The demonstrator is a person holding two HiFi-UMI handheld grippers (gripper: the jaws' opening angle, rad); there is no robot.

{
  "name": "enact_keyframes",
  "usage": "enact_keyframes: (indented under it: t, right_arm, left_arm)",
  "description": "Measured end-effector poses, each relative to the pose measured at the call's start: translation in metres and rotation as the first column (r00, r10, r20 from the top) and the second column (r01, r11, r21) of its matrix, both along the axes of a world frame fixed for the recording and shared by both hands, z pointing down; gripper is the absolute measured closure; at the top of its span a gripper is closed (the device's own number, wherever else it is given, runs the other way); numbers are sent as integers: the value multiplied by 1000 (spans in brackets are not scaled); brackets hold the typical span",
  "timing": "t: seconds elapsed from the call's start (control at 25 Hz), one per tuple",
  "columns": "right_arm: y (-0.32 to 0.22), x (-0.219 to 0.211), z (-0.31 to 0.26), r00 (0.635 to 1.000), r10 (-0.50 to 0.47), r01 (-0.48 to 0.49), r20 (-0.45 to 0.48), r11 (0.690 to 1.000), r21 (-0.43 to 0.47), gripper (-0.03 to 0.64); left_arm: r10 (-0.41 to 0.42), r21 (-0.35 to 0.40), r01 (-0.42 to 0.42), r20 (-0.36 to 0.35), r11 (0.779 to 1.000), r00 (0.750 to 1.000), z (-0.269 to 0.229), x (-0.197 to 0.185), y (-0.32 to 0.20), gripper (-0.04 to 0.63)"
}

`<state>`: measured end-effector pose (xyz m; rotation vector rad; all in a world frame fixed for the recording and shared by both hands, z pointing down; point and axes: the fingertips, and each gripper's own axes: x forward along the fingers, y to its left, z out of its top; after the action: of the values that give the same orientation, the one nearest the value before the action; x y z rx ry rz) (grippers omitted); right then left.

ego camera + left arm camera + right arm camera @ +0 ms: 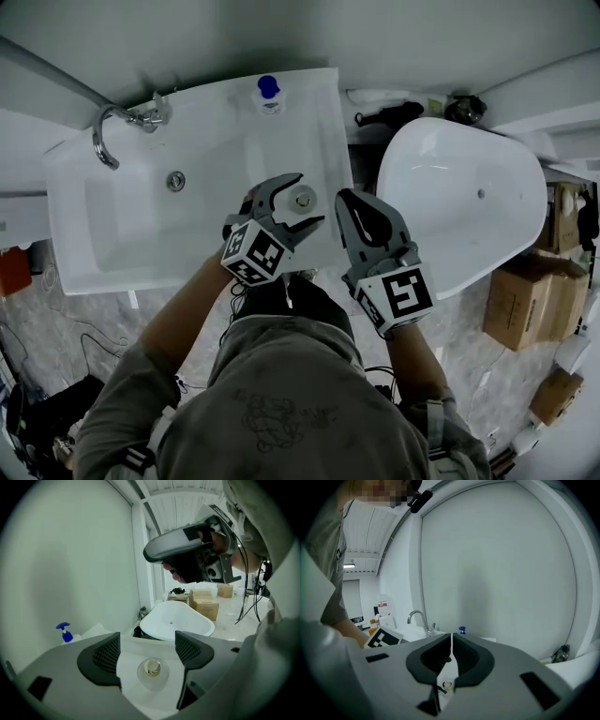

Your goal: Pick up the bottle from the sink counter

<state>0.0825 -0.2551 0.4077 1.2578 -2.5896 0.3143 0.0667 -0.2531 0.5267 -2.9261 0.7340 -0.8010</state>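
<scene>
A small clear bottle (303, 198) with a tan cap stands on the right rim of the white sink counter (323, 122). My left gripper (300, 203) is open and straddles it, one jaw on each side, neither pad touching. In the left gripper view the bottle (153, 670) sits between the black pads (104, 658) with a gap on both sides. My right gripper (345, 199) is shut and empty, just right of the bottle, over the counter's edge. A white bottle with a blue pump (269, 94) stands at the back of the counter.
A chrome faucet (117, 127) and the drain (175, 181) lie to the left in the basin. A white bathtub (459, 202) stands close on the right. Beyond it are cardboard boxes (520, 300). Cables lie on the floor at the lower left.
</scene>
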Motion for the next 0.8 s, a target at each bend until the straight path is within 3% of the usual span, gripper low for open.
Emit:
enact_keyframes:
  t: [0.44,0.8]
  right_arm:
    - [-9,-9,67,1000,1,-2,-12,996,-91,583]
    - [-11,-13,107,1000,-4,1,-27,992,-123,583]
  left_arm:
    - [32,-104,-28,44,994,998,81,5,-7,250]
    - [75,-148,-67,50,987,996,118,10,-9,250]
